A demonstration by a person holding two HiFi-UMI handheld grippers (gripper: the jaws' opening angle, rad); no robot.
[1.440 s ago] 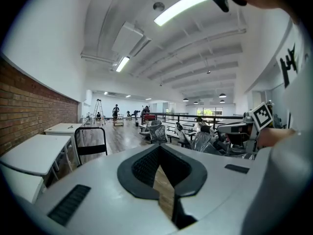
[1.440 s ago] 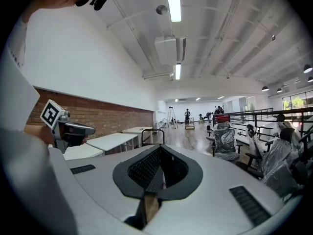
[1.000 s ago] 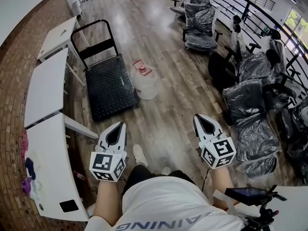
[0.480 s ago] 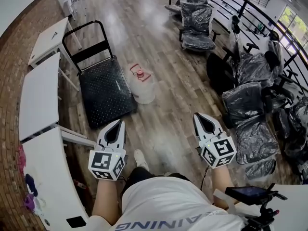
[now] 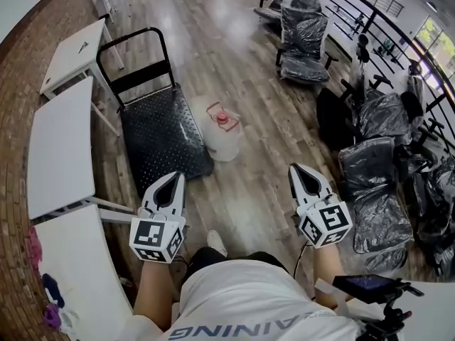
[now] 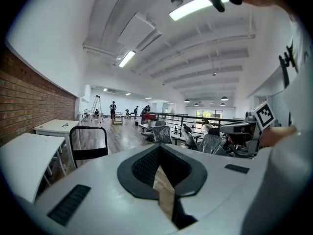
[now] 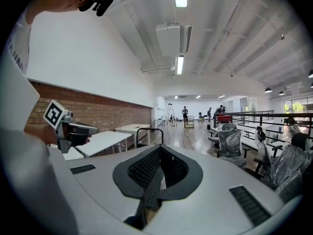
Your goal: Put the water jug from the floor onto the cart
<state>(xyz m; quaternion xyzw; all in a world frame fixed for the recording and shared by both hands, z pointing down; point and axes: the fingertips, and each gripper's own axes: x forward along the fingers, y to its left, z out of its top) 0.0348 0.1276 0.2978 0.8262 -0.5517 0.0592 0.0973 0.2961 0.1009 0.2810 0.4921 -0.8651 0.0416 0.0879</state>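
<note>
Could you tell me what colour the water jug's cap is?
Red; the cap of the water jug shows best in the head view.

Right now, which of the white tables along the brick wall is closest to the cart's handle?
The farthest, smallest table, beside the cart handle; the middle table and nearest table lie closer to the person.

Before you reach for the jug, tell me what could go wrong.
1. Both the left gripper and right gripper are shut and empty; unless they open first, they may knock the water jug over.
2. The jug stands close beside the cart, so a jaw may have little room on that side.
3. Its rounded body could slip from the jaws.
</note>
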